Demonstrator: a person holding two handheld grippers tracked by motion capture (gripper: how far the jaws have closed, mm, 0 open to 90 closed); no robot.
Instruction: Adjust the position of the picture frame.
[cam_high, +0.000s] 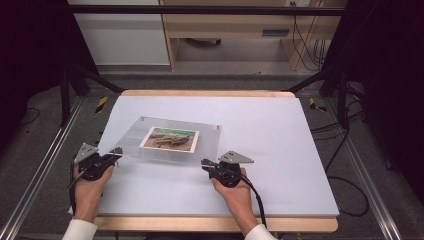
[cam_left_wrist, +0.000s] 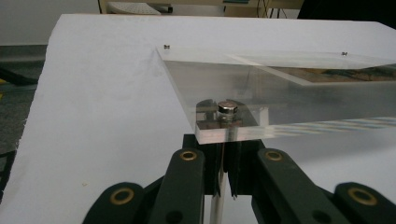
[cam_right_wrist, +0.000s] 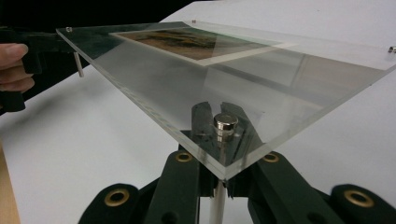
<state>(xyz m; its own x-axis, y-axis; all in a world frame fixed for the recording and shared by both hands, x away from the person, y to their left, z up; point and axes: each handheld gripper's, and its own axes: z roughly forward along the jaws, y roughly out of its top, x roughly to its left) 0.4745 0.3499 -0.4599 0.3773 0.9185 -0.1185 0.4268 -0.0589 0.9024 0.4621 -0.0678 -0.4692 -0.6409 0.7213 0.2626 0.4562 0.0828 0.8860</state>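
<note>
A: What's that on the white table cover (cam_high: 280, 165)?

B: A clear acrylic frame (cam_high: 165, 150) with a photo (cam_high: 169, 138) sandwiched in the middle. Its long side runs left to right across the table, and the near edge is lifted off the cover while the far edge sits lower, so the face tilts up and away from the person.

A: Start on the left. What's holding it there?

B: The left gripper (cam_high: 116, 151), at the frame's near left corner. Its jaws are closed tight on the thin metal post under the corner; you can see the silver stud (cam_left_wrist: 227, 109) on top of the acrylic right above them.

A: And the photo?

B: In the frame's middle, a brownish landscape with a white border, wider than it's tall, lined up with the frame's long side.

A: The right side?

B: The right gripper (cam_high: 205, 163) is at the frame's near right corner, jaws also clamped on the post below another stud (cam_right_wrist: 225, 122). Two more small studs sit on the frame's far corners.

A: Anything crowding it?

B: Beyond the frame's far edge there's only bare cover, then the wooden table edge (cam_high: 207, 93) and a desk (cam_high: 225, 25) well behind.
</note>
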